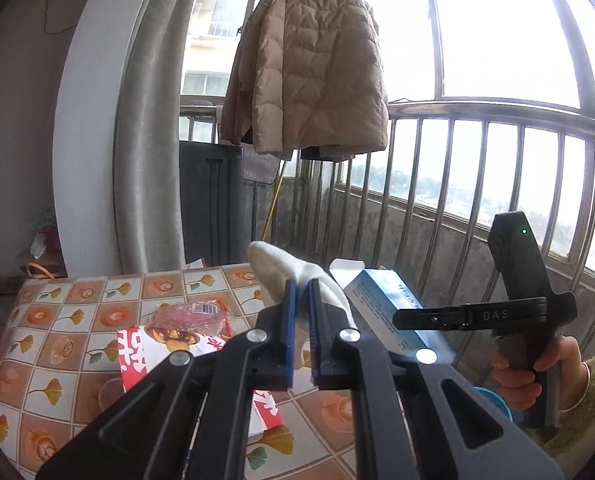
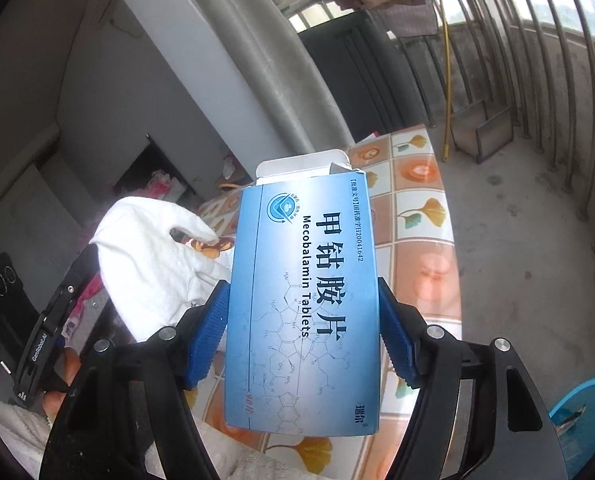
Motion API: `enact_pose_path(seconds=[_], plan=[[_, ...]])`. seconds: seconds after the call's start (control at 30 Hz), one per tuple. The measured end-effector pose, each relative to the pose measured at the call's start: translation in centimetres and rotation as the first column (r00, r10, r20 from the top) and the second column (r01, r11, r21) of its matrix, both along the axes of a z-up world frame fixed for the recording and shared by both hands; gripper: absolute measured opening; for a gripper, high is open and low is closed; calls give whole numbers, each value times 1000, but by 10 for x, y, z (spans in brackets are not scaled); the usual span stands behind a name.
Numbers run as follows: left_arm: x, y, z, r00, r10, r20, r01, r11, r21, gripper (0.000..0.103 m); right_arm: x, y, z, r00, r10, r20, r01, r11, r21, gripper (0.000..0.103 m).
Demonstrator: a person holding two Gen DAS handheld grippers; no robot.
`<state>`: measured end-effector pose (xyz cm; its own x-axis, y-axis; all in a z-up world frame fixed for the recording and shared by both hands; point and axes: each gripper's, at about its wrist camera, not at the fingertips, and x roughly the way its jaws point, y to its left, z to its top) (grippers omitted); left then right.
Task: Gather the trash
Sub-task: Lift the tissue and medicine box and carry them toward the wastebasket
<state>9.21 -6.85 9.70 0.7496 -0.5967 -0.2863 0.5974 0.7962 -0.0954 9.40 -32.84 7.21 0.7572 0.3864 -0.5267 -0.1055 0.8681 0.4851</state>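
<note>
The medicine box is glossy blue cardboard with a plain white flap. The cloth is soft, matt white fabric. The tabletop wears a shiny plastic cover printed with tiles. The right tool has ridged blue rubbery pads on matt black plastic arms with bright metal rivets.

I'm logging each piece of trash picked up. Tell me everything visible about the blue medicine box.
The blue medicine box is a flat cardboard carton, glossy light blue, printed with "Mecobalamin Tablets", Chinese characters, a round logo and a chemical structure drawing. Its white top flap stands open and one corner is torn. It is held lengthwise, off the table, open end pointing away, between the blue ribbed pads of the right gripper, which press its two long edges. A white crumpled cloth lies just to its left in that view.
</note>
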Motion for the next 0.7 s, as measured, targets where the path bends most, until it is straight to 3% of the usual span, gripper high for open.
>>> enact_pose_path(seconds=[0.2, 0.37, 0.53, 0.7], plan=[[-6, -17, 7, 996, -77, -47, 76, 997, -34, 5, -46, -33, 5, 993, -108, 41, 104, 990, 95, 66], [-16, -54, 2, 981, -176, -86, 173, 984, -42, 5, -84, -68, -8, 976, -220, 12, 215, 965, 149, 66], [-25, -90, 3, 958, -266, -111, 261, 964, -57, 5, -123, -103, -17, 945, -326, -1, 319, 924, 208, 66], [-29, -124, -12, 920, -345, -188, 338, 939, -70, 5, -157, -124, -37, 904, -426, -39, 423, 875, 234, 66]])
